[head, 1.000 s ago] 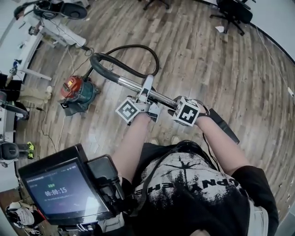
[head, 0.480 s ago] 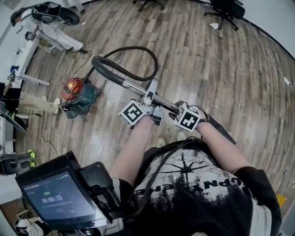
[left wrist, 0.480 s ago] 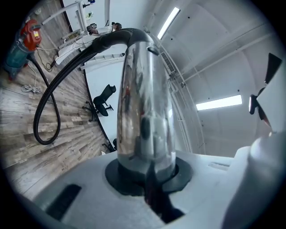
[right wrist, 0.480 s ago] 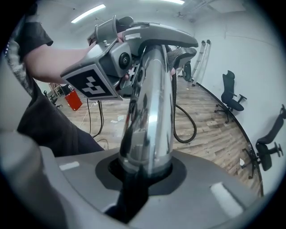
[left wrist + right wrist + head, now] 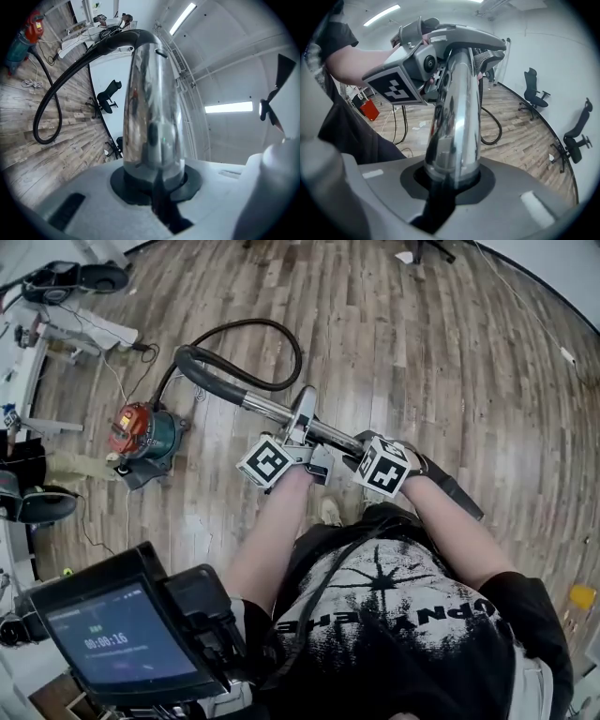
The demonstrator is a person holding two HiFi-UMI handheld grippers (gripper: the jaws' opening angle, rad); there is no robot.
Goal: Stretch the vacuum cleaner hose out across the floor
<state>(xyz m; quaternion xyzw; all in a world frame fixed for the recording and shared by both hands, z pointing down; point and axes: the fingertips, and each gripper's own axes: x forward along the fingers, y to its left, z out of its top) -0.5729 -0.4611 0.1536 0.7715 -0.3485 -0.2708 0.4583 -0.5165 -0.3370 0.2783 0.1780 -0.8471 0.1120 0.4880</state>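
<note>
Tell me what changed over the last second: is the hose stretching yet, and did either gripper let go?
Only the head view shifted: the vacuum canister and the hose loop sit slightly further left in it. Nothing was taken hold of or released. Unchanged: left gripper and right gripper shut on the metal wand, and the hose is still curled in a loop.

Room bright and even — ceiling strip lights [image 5: 228, 107] overhead, only faint shadows on the wood floor [image 5: 441, 362]. White glare streaks run down the chrome wand [image 5: 457, 108]. Fisheye bend at every edge, corners black — nearest foreground soft.
</note>
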